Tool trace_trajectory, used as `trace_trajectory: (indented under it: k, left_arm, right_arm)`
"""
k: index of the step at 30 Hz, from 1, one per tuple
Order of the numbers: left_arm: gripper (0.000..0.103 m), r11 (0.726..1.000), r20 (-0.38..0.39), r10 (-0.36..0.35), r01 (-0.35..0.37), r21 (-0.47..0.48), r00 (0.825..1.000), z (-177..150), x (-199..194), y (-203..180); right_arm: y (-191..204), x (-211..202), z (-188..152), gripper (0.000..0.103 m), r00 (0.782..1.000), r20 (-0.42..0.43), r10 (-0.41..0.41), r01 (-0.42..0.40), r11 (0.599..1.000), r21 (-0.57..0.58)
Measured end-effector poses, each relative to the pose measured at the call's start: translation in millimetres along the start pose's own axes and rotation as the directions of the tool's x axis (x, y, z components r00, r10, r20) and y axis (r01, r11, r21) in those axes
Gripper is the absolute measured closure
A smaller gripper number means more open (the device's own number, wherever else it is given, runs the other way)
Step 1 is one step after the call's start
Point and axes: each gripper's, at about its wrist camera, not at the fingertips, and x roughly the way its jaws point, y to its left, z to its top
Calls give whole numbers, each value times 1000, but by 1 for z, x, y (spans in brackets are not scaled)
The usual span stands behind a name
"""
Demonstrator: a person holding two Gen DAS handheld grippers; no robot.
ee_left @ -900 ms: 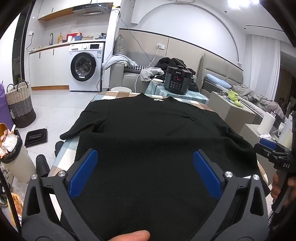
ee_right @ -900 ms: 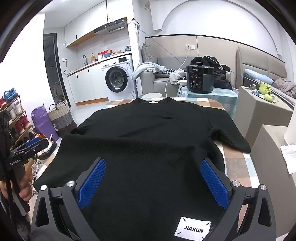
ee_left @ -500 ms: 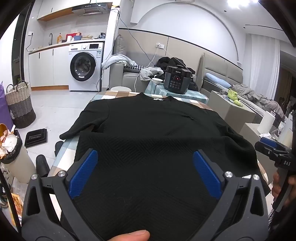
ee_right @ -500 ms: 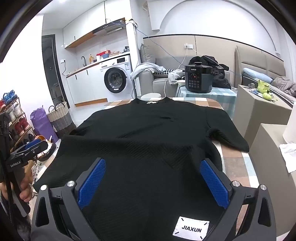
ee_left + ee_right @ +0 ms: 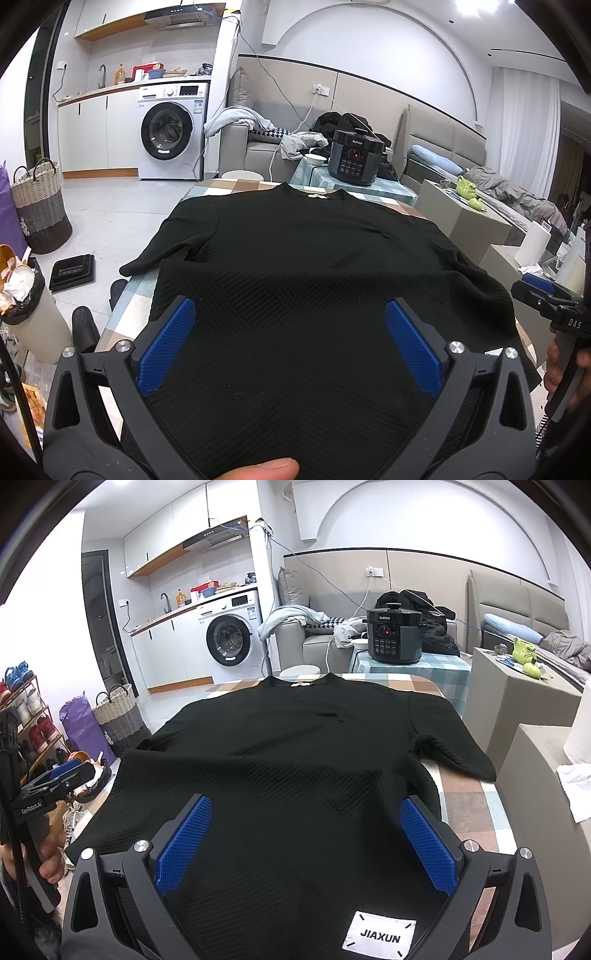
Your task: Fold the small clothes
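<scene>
A black knitted sweater [image 5: 295, 266] lies flat on a checked table [image 5: 236, 186], collar at the far end, sleeves spread to both sides. It also shows in the right wrist view [image 5: 295, 760] with a white JIAXUN label [image 5: 378, 938] at its near hem. My left gripper [image 5: 290, 343] is open and empty, hovering over the near left part of the hem. My right gripper [image 5: 304, 838] is open and empty over the near right part. Each gripper shows at the edge of the other's view.
A black pressure cooker [image 5: 393, 637] stands on a small table behind the sweater. A washing machine [image 5: 171, 129] and a sofa are further back. A bin [image 5: 26, 295], a woven basket [image 5: 40, 206] and shoes are on the floor left. Grey boxes [image 5: 517, 694] stand at the right.
Both grippers have drifted very slightly; the sweater lies as before and both stay open.
</scene>
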Motion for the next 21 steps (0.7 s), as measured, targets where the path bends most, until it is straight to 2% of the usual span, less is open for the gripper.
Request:
trace_trajectory:
  k: [21]
  left_arm:
    - [1,1000,-4,-1,1,-1,1000,0,0,0]
  right_arm:
    - [-2,1,-1,0,1000,1,-2,2,1000,3]
